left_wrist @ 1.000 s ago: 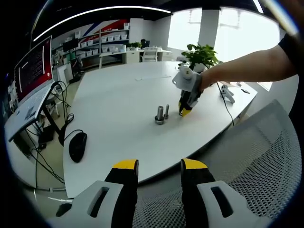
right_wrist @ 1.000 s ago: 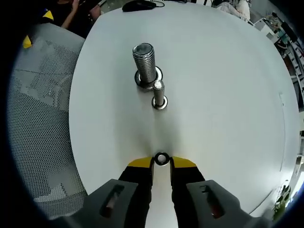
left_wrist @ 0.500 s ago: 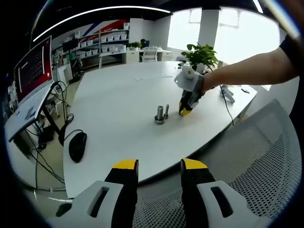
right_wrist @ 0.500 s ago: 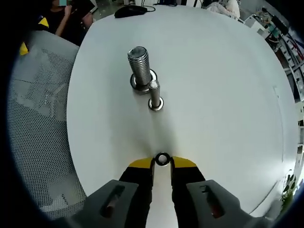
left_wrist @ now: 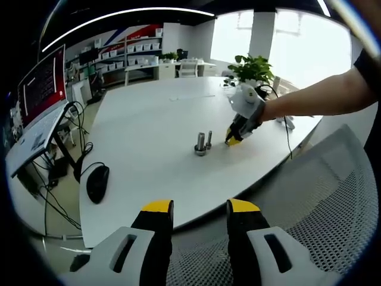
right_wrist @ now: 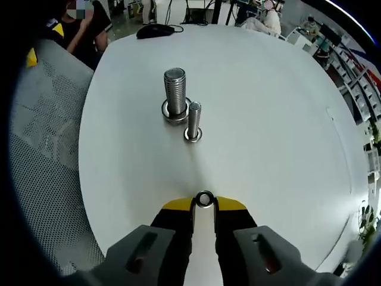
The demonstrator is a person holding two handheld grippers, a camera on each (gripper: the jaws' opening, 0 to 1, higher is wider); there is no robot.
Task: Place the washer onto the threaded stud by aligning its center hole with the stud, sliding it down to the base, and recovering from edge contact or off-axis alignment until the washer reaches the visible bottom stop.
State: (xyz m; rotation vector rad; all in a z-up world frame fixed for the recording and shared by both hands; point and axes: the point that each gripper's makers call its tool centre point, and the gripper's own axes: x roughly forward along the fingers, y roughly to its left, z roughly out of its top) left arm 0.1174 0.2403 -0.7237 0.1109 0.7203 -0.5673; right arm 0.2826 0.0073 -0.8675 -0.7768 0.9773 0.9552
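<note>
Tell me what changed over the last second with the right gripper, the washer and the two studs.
The right gripper has backed away from the two threaded studs, which look smaller and farther in its view; in the left gripper view its body has swung toward the plant side. It stays shut on the washer. The large stud and small stud stand where they were. The left gripper stays open, off the table.

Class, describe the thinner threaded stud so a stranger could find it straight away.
On the white table, two upright metal studs stand side by side. The thinner stud is the shorter, slimmer one, nearer the right tool than the thick stud.
</note>
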